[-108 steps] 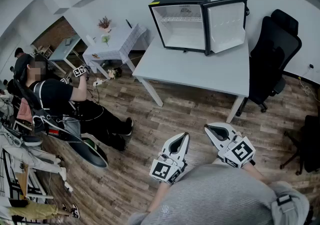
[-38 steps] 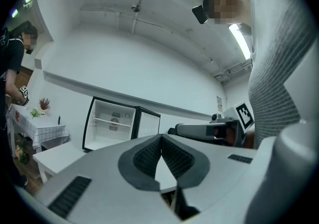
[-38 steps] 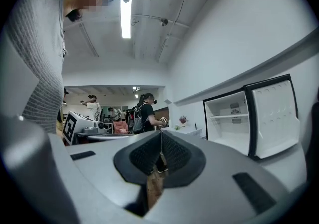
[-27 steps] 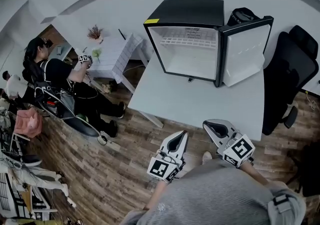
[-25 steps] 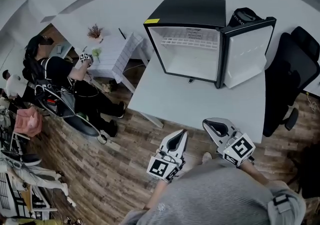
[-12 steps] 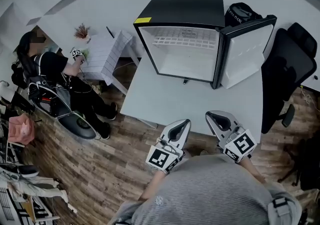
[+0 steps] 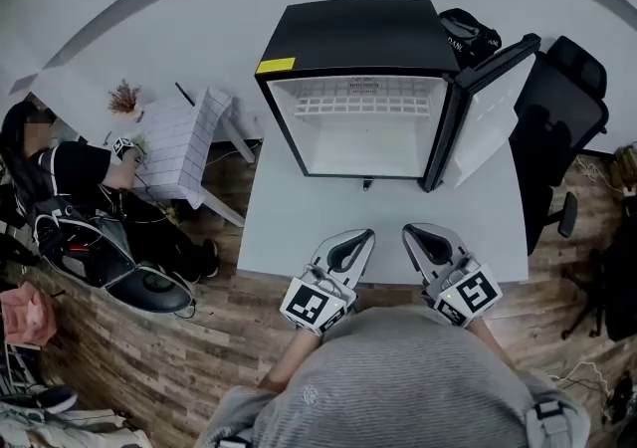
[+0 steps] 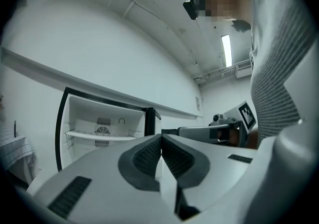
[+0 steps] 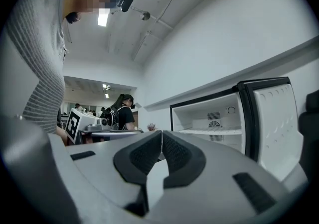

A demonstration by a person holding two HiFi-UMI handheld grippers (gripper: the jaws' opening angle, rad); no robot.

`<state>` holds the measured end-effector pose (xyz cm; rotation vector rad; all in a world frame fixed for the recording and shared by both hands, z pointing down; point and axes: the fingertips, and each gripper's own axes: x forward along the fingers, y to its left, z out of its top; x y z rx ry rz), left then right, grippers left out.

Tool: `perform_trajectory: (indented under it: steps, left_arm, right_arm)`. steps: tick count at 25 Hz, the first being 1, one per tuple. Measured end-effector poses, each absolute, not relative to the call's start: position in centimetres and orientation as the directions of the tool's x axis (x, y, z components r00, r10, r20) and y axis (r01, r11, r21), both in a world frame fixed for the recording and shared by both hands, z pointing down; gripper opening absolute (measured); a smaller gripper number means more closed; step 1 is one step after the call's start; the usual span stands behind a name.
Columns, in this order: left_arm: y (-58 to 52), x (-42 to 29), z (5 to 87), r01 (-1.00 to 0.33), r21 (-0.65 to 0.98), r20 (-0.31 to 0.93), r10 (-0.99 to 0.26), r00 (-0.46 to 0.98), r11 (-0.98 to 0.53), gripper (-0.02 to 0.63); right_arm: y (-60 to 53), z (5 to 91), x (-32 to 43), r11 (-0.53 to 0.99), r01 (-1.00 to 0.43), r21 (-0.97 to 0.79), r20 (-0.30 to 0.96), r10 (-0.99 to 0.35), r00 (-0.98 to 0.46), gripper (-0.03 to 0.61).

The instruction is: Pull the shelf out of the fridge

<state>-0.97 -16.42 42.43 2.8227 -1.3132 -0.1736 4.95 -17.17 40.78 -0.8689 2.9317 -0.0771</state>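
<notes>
A small black fridge stands at the back of a white table, its door swung open to the right. Inside, a white wire shelf sits high in the bare white cavity; the same shelf shows in the left gripper view and, as shelf, in the right gripper view. My left gripper and right gripper hover side by side over the table's near edge, both shut with nothing between the pads, well short of the fridge.
A black office chair stands right of the table and a dark bag lies behind the fridge. At left is a low white side table, with a seated person beyond it. Wood flooring surrounds the table.
The view has closed in on the table and fridge, which now sit centred. Both grippers, earlier over the floor, now reach over the table's near edge, jaws staying shut.
</notes>
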Motion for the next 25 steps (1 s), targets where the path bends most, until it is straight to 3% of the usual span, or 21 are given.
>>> perform_trajectory:
  steps: [9, 25]
  left_arm:
    - [-17.8, -6.6, 43.2, -0.698, 0.086, -0.093, -0.704, 0.704, -0.71, 0.011]
    - [-17.3, -10.1, 44.4, -0.618, 0.119, -0.091, -0.629, 0.772, -0.777, 0.011]
  right_arm:
    - [-17.6, 41.5, -0.6, 0.777, -0.629, 0.009, -0.033, -0.628, -0.777, 0.014]
    - [-16.6, 42.4, -6.1, 0.741, -0.664, 0.098, 0.022, -0.669, -0.743, 0.014]
